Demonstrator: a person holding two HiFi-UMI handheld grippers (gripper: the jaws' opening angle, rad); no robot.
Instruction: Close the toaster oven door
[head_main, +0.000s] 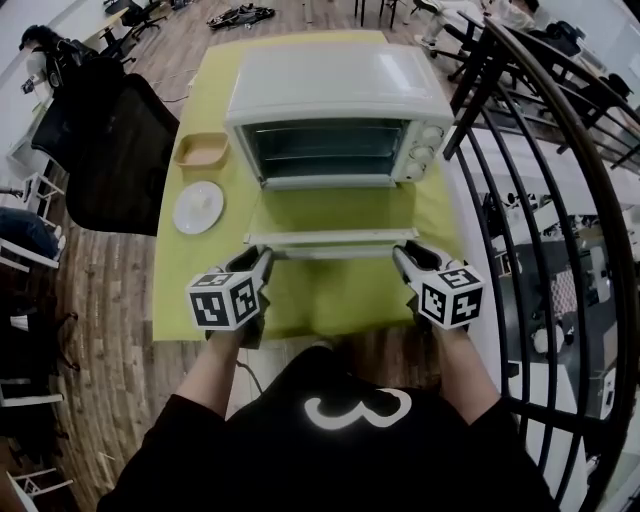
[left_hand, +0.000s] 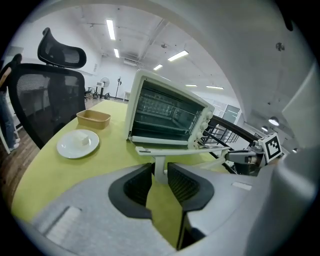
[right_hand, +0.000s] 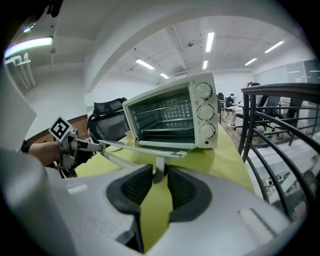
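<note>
With the left gripper (left_hand: 160, 172) and right gripper (right_hand: 160, 175) each clamped on the handle (head_main: 330, 251), raise both evenly so the door (head_main: 320, 213) swings shut squarely.

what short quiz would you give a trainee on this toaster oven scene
1. True or false: the door of the toaster oven hangs open.
2. Of the left gripper and right gripper, how many clamp the door handle? A none, B one, C both.
3. Fill in: in the head view, the white plate lies to the oven's ____.
Key: 1 true; 2 C; 3 left.
</note>
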